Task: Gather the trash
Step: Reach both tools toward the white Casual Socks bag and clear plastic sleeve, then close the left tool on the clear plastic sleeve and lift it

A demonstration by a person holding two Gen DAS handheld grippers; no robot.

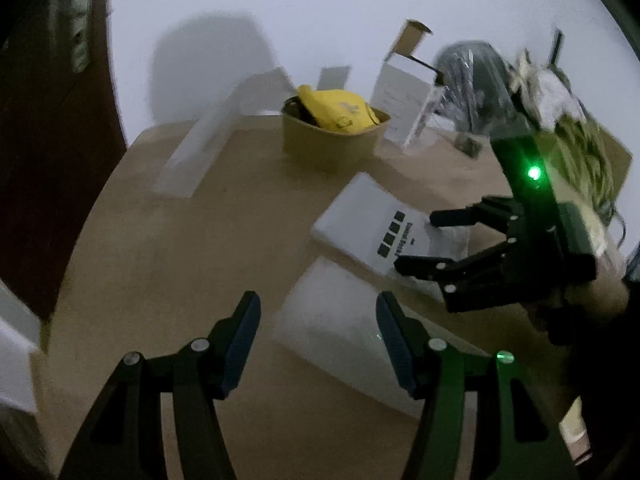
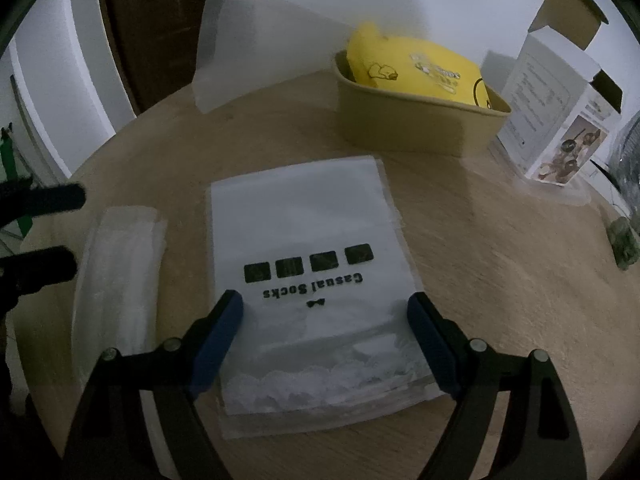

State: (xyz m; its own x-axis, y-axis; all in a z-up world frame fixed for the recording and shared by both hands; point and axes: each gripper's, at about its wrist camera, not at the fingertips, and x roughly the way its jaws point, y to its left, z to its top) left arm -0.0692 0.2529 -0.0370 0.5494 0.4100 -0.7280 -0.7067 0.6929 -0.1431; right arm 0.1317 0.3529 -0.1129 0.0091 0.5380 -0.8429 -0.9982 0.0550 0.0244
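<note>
A white plastic bag printed "Casual Socks" (image 2: 304, 232) lies flat on the round wooden table (image 2: 500, 260). My right gripper (image 2: 324, 304) is open just above the bag's near end, one blue pad on each side, and neither pad presses on it. The left wrist view shows that right gripper (image 1: 418, 240) over the same bag (image 1: 360, 216). Left of the bag lies a crumpled clear wrapper (image 2: 120, 264). My left gripper (image 1: 316, 308) is open and empty above the wrapper (image 1: 332, 320), whose left part lies between its fingers. The left gripper's (image 2: 68, 228) dark fingers show at the left edge of the right wrist view.
At the back stands a brown paper tub (image 2: 416, 120) holding a yellow packet (image 2: 416, 68). A white carton (image 2: 560, 112) with open flaps is at the right, and a frosted plastic sheet (image 2: 248, 40) at the back left. A small green item (image 2: 624, 248) sits near the right edge. A dark door (image 1: 40, 160) is beyond.
</note>
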